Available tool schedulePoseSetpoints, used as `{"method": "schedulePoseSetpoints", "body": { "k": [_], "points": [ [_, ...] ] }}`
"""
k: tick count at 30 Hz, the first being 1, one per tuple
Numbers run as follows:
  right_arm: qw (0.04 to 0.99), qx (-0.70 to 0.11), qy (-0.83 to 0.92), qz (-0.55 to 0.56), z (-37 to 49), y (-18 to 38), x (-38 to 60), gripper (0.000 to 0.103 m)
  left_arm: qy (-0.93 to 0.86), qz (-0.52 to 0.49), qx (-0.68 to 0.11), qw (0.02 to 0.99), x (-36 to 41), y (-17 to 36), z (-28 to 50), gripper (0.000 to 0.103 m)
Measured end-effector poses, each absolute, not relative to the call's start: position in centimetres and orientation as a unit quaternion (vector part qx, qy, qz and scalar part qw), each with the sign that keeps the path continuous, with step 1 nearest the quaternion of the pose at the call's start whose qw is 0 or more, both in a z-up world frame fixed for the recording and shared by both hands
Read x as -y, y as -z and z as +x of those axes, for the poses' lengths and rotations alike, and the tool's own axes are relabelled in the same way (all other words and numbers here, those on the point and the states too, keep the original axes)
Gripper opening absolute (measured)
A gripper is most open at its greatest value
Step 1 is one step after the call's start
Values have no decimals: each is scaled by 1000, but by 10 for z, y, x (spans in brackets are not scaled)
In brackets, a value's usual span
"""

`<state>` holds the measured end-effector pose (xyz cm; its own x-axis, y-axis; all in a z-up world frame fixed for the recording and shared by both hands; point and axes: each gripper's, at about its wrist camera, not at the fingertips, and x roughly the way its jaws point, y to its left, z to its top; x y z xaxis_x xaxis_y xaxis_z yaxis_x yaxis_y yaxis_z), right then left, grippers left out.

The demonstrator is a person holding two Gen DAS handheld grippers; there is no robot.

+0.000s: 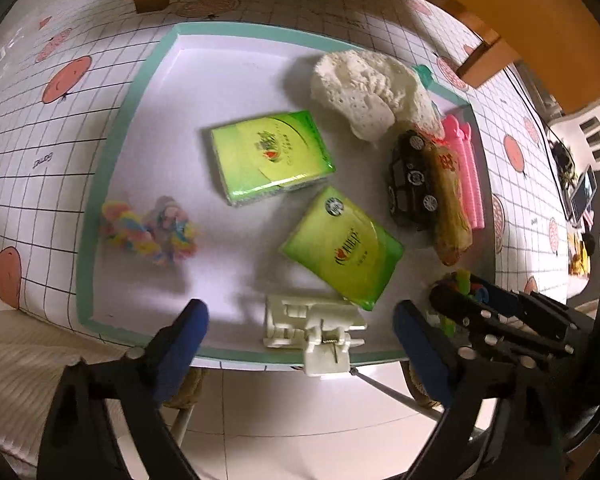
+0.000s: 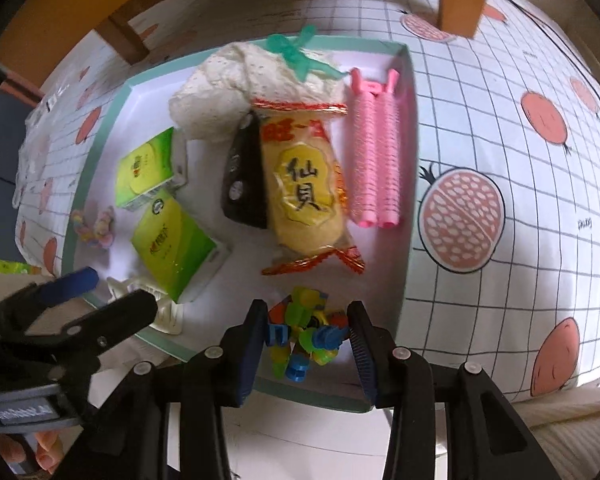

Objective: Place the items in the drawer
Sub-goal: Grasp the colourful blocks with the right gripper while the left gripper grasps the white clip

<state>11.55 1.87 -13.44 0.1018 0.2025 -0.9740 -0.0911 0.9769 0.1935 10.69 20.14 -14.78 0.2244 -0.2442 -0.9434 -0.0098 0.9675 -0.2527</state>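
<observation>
Lying jumbled, multicoloured block toy (image 2: 306,334).

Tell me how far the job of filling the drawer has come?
Already lying in the drawer: two tissue packs, rice cracker bag, pink rollers, toy car. In hand: the right claw closes on the toy robot. Left: the open left claw hovers over the white clip.
</observation>
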Motion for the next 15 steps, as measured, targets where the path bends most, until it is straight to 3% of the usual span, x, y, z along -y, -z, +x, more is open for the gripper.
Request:
{"method": "schedulePoseSetpoints", "body": {
  "k": [9,15],
  "points": [
    [736,-668,-97,44,117,136,-21,44,91,-70,-631,767,-181,156,108,83],
    [736,-670,-92,19,114,141,-31,45,85,-61,-640,761,-178,167,111,61]
  ]
}}
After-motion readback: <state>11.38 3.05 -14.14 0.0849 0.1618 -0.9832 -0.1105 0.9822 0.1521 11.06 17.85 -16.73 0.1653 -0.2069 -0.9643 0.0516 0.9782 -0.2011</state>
